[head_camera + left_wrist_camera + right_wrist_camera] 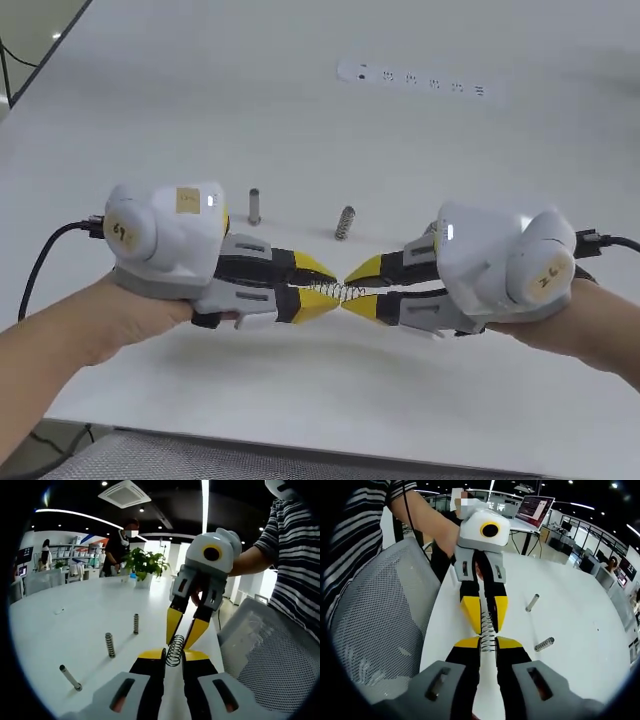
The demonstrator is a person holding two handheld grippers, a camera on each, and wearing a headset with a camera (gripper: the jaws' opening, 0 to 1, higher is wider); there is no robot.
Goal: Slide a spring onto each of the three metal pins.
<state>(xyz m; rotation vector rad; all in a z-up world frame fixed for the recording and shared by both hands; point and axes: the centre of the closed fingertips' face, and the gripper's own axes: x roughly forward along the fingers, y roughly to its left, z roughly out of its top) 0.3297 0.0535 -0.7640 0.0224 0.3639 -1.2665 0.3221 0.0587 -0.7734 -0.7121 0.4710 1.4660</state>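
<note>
A small steel spring (338, 290) hangs level above the white table's near edge, with a gripper at each end. My left gripper (325, 288) is shut on one end and my right gripper (355, 288) on the other, yellow tips almost touching. In the left gripper view the spring (174, 650) sits between my own jaws, and the right gripper (181, 639) reaches in from above. On the table behind stand a bare metal pin (254, 206) and a pin with a spring on it (345, 222). A second sprung pin (135, 623) stands farther along.
A white power strip (420, 82) lies at the far side of the table (300, 380). A grey mesh chair (375, 615) stands just off the near edge. A potted plant (142, 565) and a person are at the table's far end.
</note>
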